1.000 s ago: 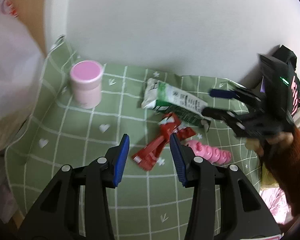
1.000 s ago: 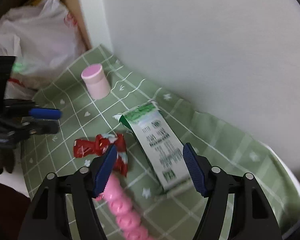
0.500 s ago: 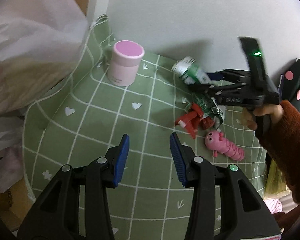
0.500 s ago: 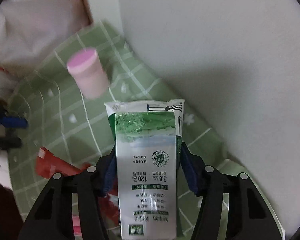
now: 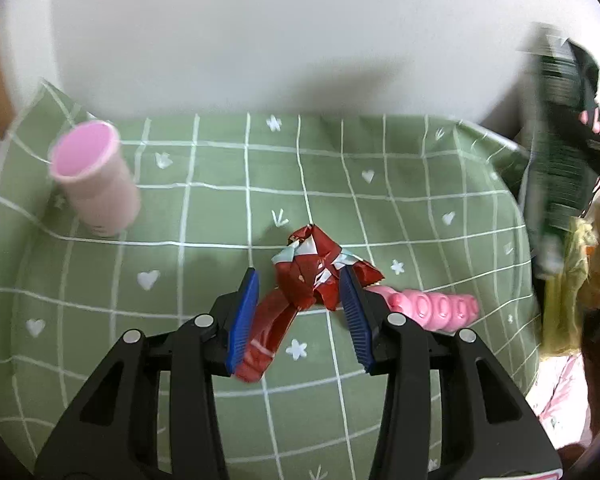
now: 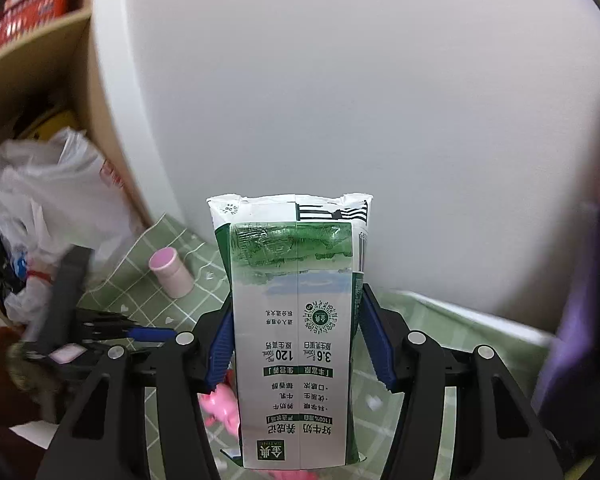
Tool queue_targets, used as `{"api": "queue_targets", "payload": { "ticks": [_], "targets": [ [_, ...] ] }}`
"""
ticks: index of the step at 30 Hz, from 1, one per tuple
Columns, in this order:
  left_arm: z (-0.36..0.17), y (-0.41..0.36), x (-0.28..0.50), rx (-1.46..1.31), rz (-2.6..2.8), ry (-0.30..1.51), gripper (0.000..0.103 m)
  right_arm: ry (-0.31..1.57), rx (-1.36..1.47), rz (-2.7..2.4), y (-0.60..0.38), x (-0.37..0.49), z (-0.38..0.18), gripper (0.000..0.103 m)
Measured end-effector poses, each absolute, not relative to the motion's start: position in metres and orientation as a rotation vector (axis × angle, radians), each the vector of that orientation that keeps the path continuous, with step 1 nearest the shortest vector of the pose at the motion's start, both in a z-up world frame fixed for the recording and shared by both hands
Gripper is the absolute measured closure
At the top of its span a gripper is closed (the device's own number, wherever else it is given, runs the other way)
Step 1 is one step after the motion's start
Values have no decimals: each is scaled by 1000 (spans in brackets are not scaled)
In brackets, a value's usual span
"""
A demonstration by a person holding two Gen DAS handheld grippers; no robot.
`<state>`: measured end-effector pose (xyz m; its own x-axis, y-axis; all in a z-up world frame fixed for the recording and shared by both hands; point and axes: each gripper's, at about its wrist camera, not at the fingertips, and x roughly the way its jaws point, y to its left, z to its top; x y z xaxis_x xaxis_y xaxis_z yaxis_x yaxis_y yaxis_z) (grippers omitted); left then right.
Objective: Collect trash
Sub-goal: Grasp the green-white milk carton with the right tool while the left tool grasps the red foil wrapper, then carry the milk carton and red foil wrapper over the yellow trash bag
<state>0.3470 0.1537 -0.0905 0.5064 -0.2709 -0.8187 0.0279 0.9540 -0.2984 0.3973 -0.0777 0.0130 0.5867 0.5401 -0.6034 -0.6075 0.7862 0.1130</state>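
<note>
You are holding the milk carton (image 6: 296,336) in your right gripper (image 6: 296,354); both pads are pressing its sides, carton is upright w/ top toward the white wall (image 6: 340,80), lifted over the green checked cloth (image 6: 140,272). Your left gripper (image 5: 298,312) is standing spread apart around the red wrapper (image 5: 308,276), pads not yet pressing it. The wrapper is lying on the cloth, just beside the pink toy (image 5: 436,306). The pink cup (image 5: 94,184) is standing well apart, near back-left corner.
</note>
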Motion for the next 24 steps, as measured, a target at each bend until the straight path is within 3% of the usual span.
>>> {"api": "queue_targets", "payload": {
  "ticks": [2,3,5,15,24],
  "targets": [
    [-99,151,358,-272,-172,1066,66,650,-96,620,-98,384,20,50],
    [-102,150,361,-282,-170,1075,77,644,-92,588,-108,377,24,50],
    [-101,149,367,-299,-177,1068,78,629,-84,528,-127,362,32,50],
    [10,86,376,-253,-373,781,79,506,-35,234,-210,287,71,49],
    [86,-67,355,-47,-748,645,79,398,-9,-2,-296,223,111,49]
  ]
}}
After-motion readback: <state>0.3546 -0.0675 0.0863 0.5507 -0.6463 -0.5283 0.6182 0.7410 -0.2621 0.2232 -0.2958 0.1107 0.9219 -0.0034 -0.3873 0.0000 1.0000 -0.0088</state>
